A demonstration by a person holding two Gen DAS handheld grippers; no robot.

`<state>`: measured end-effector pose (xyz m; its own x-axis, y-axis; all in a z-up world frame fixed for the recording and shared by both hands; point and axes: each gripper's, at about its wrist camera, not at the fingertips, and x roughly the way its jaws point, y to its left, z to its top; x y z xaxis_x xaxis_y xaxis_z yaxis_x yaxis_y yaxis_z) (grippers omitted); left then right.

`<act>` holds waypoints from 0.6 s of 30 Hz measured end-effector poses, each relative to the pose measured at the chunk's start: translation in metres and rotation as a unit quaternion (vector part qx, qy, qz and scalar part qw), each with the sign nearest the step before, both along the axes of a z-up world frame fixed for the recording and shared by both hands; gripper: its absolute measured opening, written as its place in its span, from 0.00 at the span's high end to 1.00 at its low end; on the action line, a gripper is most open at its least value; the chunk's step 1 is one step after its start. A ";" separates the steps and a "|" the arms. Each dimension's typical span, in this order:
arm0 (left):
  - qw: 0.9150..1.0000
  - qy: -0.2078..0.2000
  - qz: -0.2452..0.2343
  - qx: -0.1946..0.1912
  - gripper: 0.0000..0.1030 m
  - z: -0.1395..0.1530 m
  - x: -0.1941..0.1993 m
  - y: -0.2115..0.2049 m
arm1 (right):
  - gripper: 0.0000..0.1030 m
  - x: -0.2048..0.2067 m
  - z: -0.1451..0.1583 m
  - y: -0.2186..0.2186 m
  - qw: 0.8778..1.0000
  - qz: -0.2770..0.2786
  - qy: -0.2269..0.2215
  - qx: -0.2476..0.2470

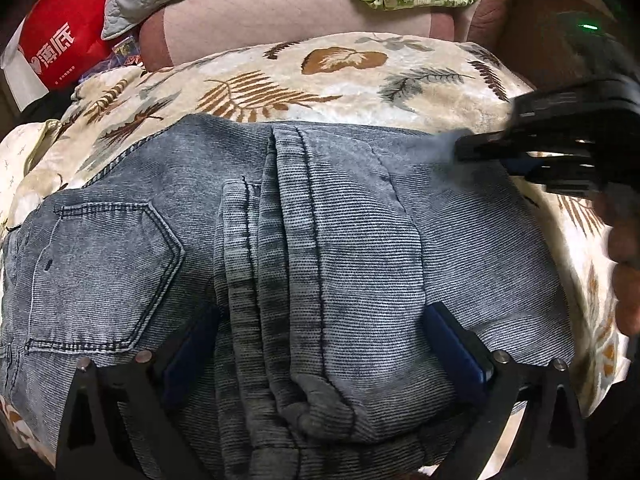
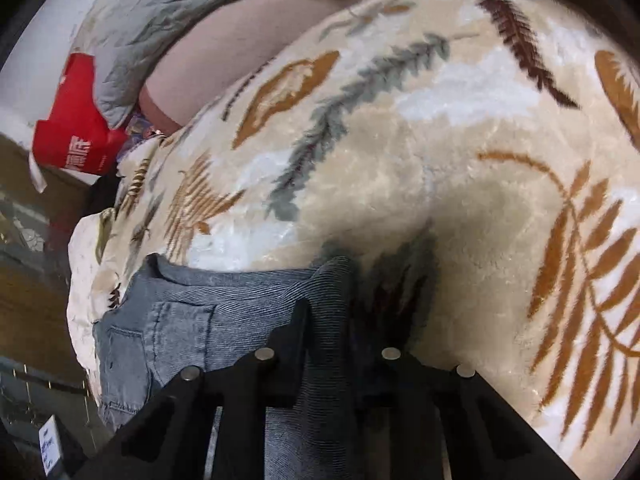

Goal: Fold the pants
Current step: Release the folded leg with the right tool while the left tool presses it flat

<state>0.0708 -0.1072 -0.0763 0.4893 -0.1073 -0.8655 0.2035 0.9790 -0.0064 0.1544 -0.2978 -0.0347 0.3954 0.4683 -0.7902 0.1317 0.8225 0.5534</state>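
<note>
Gray jeans (image 1: pixel 280 240) lie on a leaf-print blanket (image 1: pixel 340 76). Far left, a red bag (image 1: pixel 68 28) reads "薄底". Left gripper (image 1: pixel 320 344) spread over bunched denim; right gripper (image 2: pixel 328 328) pinches the jeans' edge.

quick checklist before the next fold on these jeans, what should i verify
1. Left gripper open, fingers either side of the bunched centre seam: ok.
2. Right gripper shut on the jeans edge: ok; cloth sits between its fingers.
3. Jeans flat: not ok; thick ridges run down the middle, near the pocket.
4. Jeans fully on the blanket: ok in the part that shows.
5. Legs aligned: cannot tell; out of view.
6. Space beyond for folding: ok; bare blanket ahead of the right gripper.
</note>
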 end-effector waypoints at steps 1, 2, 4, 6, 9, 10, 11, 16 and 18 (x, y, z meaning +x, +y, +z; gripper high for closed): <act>1.000 0.001 0.000 -0.001 0.01 -0.001 0.004 0.001 | 0.78 -0.009 0.010 -0.006 1.000 -0.007 -0.012 0.001; 1.000 0.001 0.000 -0.001 0.01 -0.001 0.004 0.001 | 0.78 -0.018 0.016 -0.012 1.000 -0.011 -0.019 0.001; 1.000 0.000 0.000 -0.001 0.01 -0.002 0.004 0.001 | 0.77 -0.046 0.032 -0.020 0.999 -0.002 -0.032 0.034; 1.000 -0.001 -0.001 -0.001 0.01 -0.002 0.004 0.001 | 0.77 -0.075 0.036 -0.022 0.995 0.006 -0.027 0.092; 1.000 0.002 -0.002 -0.004 0.01 -0.002 0.005 0.002 | 0.77 -0.108 0.008 -0.018 0.991 0.004 0.025 0.133; 1.000 0.003 -0.003 -0.006 0.01 -0.002 0.006 0.002 | 0.76 -0.112 -0.010 -0.014 0.990 0.011 0.055 0.127; 1.000 0.007 -0.004 -0.006 0.01 -0.001 0.006 0.002 | 0.76 -0.115 -0.020 -0.015 0.988 0.010 0.055 0.141; 0.999 -0.005 0.000 -0.037 0.01 0.020 -0.007 0.016 | 0.77 -0.116 0.021 -0.017 0.992 0.013 0.001 0.126; 0.999 -0.025 0.004 -0.041 0.01 0.029 -0.019 0.026 | 0.77 -0.116 0.026 -0.009 0.990 0.030 -0.010 0.140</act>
